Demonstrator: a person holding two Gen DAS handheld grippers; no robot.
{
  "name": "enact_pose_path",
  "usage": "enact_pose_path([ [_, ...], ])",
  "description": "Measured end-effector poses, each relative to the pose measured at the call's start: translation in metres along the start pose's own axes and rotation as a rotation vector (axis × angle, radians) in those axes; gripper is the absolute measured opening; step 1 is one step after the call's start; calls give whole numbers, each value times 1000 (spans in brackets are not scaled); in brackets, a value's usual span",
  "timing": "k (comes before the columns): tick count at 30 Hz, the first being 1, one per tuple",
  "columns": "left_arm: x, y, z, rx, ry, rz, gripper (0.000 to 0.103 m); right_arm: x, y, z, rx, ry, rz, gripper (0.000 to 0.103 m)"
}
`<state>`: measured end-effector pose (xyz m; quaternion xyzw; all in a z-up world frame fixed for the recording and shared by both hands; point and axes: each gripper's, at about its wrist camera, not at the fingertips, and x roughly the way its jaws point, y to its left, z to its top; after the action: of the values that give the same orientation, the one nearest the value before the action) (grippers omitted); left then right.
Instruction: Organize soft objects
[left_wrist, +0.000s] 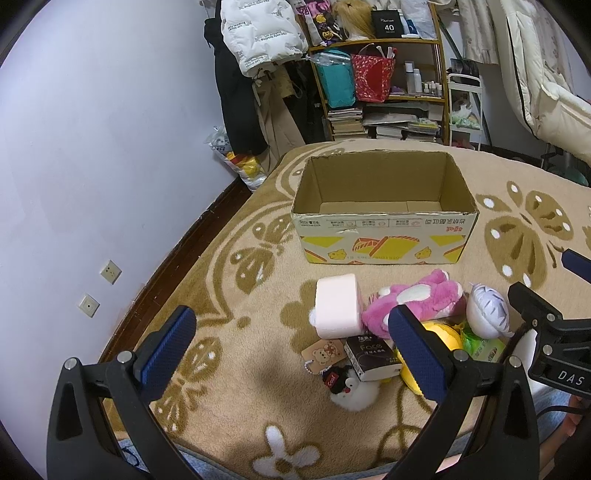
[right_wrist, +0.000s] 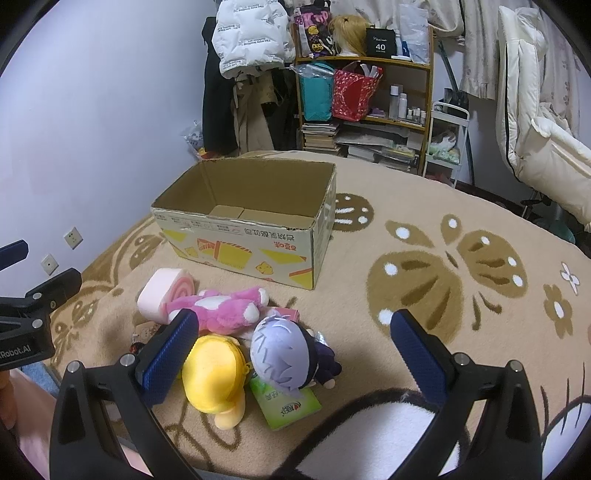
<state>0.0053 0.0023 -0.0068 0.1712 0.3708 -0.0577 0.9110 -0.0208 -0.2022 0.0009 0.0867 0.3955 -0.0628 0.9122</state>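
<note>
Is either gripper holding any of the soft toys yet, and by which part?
Nothing is held. The left gripper and right gripper are both open above the pile.

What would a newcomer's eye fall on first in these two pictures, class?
First, the open cardboard box in the middle of the patterned blanket, with nothing visible inside. Next, the bright heap in front of it: a pink plush, a yellow plush and a lilac-haired doll, lying against one another. Each view is framed by an open claw, left and right, holding nothing.
</note>
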Motion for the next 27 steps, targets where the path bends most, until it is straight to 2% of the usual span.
enact_pose_path([
  [27, 1, -2, 0, 7, 6, 1, 103, 1, 1, 0, -6, 2, -4, 103],
])
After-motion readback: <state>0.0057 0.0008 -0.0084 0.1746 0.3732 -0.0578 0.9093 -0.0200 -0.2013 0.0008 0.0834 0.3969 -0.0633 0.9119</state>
